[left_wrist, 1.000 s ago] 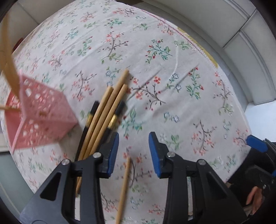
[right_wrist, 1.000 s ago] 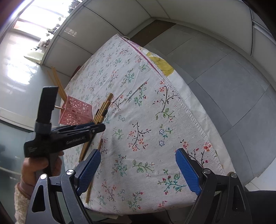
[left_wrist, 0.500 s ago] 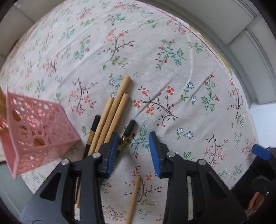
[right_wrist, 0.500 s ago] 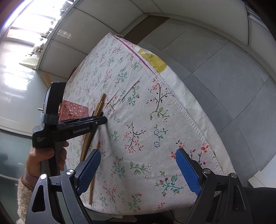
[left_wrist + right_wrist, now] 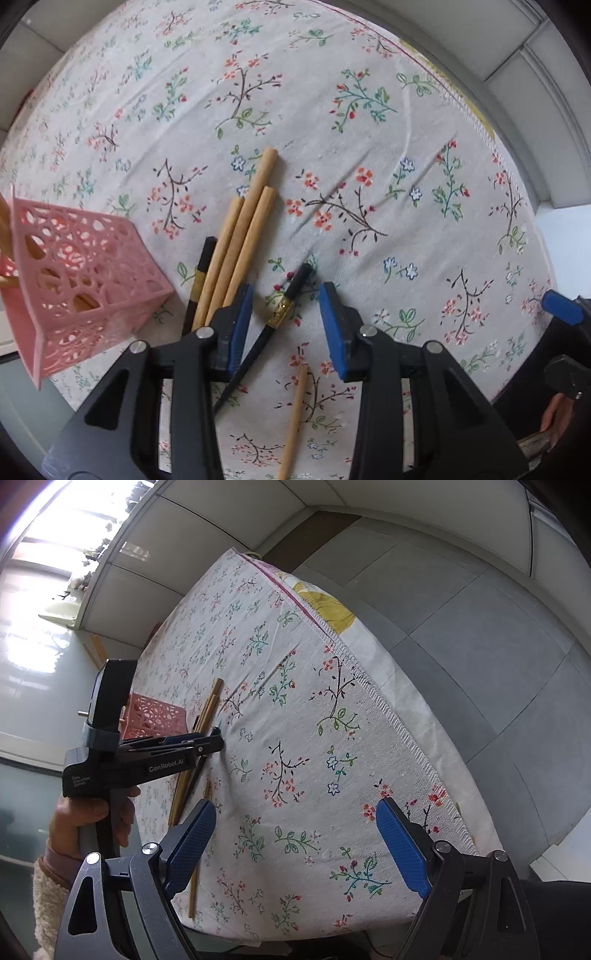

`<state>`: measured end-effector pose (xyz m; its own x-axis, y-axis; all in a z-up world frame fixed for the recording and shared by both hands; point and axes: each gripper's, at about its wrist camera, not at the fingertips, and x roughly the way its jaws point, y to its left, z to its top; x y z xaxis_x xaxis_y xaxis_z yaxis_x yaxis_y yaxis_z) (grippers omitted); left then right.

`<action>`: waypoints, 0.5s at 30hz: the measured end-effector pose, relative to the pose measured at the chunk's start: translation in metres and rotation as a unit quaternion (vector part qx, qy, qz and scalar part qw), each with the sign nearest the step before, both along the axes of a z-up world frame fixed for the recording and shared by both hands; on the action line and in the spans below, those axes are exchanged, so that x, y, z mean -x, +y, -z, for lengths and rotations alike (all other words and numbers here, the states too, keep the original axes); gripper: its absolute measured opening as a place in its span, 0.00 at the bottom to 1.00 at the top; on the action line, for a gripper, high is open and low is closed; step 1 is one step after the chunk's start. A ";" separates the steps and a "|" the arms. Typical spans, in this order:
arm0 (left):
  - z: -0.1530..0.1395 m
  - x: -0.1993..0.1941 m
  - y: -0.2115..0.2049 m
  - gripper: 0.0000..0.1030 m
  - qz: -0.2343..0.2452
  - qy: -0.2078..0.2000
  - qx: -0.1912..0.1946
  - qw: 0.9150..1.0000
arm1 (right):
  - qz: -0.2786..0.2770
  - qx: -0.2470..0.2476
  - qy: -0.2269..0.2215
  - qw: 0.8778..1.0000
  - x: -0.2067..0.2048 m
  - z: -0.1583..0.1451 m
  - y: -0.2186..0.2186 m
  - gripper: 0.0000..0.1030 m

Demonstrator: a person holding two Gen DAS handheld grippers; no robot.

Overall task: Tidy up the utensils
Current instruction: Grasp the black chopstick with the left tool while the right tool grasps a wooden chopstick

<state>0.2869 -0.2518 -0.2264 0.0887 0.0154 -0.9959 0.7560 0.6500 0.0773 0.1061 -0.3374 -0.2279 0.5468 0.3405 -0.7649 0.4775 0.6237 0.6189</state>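
Several chopsticks lie on the floral tablecloth (image 5: 332, 110). My left gripper (image 5: 284, 325) is open, low over a black chopstick with a gold band (image 5: 284, 306) that lies between its jaws. Three wooden chopsticks (image 5: 240, 240) and another black one (image 5: 199, 277) lie just left of it. A single wooden chopstick (image 5: 295, 413) lies below. A pink perforated holder (image 5: 81, 295) stands at the left with wooden sticks in it. My right gripper (image 5: 291, 845) is open and empty above the table's near corner. The left gripper (image 5: 218, 744) also shows in the right wrist view.
The table edge with a fringed hem (image 5: 388, 709) runs along the right, with grey floor tiles (image 5: 480, 609) beyond. The pink holder (image 5: 151, 716) stands close behind the left gripper. Windows and a wall panel lie beyond the table's far side.
My left gripper has moved forward along the chopsticks; the black gold-banded chopstick now lies between its jaws. The pink holder has slid lower left in view. The right gripper has barely moved.
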 end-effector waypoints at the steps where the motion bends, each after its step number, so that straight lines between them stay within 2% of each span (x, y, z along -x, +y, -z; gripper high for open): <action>1: 0.002 -0.002 0.007 0.38 -0.004 0.004 0.002 1.000 | 0.000 0.001 0.001 1.000 0.000 0.000 0.000 0.87; 4: 0.001 -0.012 0.031 0.26 -0.023 0.015 0.026 0.999 | -0.002 0.010 -0.002 1.000 0.000 -0.003 0.002 0.87; 7: 0.000 -0.005 0.039 0.16 -0.033 -0.003 0.054 0.998 | -0.008 0.024 0.000 1.000 -0.002 -0.005 0.007 0.87; 9: 0.000 0.003 0.046 0.09 -0.032 -0.031 0.063 0.997 | -0.014 0.034 0.002 0.999 -0.003 -0.005 0.011 0.87; 12: -0.012 0.024 0.066 0.08 -0.042 -0.073 0.089 0.992 | -0.034 0.051 0.003 0.998 -0.010 -0.011 0.026 0.87; 15: -0.036 0.037 0.096 0.08 -0.063 -0.110 0.115 0.985 | -0.053 0.071 0.009 0.996 -0.024 -0.018 0.050 0.87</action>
<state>0.2501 -0.1554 -0.1900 0.3151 -0.1831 -0.9312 0.6493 0.7572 0.0708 0.1300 -0.2876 -0.2095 0.4994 0.2835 -0.8187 0.4145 0.7515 0.5132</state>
